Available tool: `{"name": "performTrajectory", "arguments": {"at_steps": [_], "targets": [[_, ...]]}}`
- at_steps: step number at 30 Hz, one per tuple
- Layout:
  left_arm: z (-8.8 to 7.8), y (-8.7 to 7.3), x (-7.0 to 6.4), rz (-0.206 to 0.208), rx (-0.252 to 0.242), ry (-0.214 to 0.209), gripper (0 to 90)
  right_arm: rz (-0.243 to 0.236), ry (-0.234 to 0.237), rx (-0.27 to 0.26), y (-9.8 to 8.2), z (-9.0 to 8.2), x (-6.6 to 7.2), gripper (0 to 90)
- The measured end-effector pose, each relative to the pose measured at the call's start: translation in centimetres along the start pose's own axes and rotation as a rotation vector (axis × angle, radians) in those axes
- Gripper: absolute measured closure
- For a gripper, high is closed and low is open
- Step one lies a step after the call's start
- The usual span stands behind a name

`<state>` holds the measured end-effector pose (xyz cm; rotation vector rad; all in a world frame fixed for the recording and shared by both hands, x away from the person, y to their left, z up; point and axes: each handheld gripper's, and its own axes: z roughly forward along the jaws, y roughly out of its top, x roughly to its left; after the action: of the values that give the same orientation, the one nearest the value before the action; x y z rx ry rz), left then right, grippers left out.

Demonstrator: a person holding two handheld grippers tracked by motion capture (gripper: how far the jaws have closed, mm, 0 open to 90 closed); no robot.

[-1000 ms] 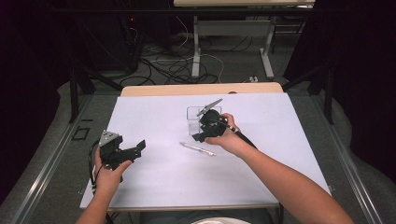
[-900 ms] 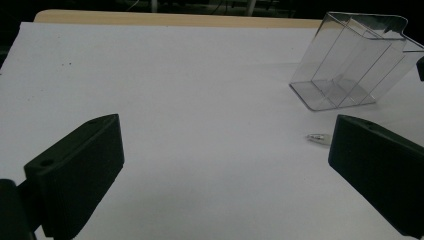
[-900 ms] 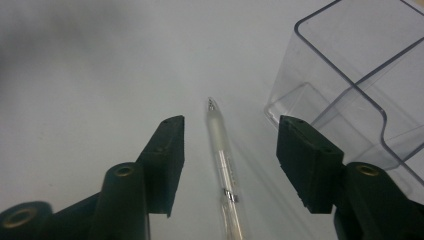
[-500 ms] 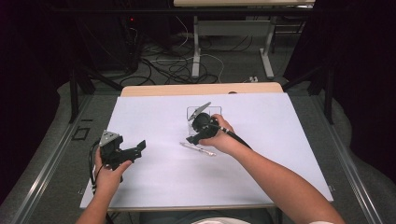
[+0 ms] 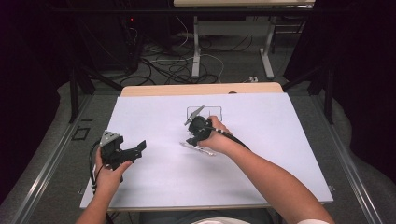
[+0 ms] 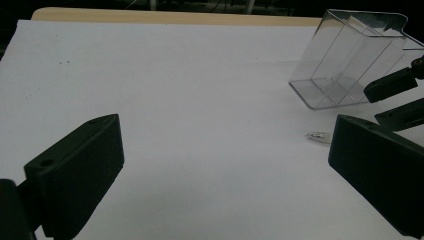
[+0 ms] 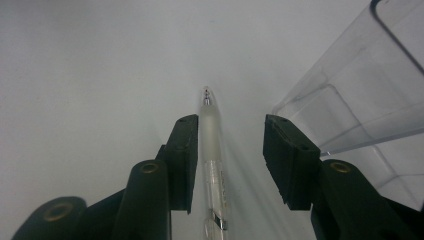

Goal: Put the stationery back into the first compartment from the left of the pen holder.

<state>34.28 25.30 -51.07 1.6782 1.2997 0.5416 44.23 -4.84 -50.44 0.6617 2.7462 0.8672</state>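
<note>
— Listing item one: pen point(image 7: 210, 150), clear barrel, lying flat on the white worktop point(image 5: 154, 186), beside a clear plastic box point(image 7: 360, 95)?

— Yes. Right gripper point(image 7: 227, 150) straddles it, fingers point(image 7: 182, 150) apart and not yet closed; the pen's long axis runs along the gap, nearer one finger.

— And the other hand?

— Left gripper point(image 6: 225, 170), fingers wide, holding nothing, well apart from the pen. The right is far nearer.

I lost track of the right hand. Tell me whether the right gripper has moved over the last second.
Yes. The right gripper has dropped from the clear box toward the person, and now straddles the pen, jaws open.
</note>
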Motion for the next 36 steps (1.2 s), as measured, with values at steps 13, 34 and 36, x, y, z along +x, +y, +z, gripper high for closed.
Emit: {"name": "performTrajectory", "arguments": {"at_steps": [13,34,36], "targets": [[0.0,0.0,0.0,0.005,0.002,-0.001,1.3,-0.013,0.01,0.038,-0.2,1.4,0.0,62.3],[0.0,0.0,0.0,-0.001,0.006,-0.004,1.3,-0.05,0.022,0.09,-0.3,3.4,0.4,70.0],[0.0,0.0,0.0,0.003,0.006,-0.003,1.3,-0.065,0.015,0.095,-0.3,3.5,0.4,70.5]]}}
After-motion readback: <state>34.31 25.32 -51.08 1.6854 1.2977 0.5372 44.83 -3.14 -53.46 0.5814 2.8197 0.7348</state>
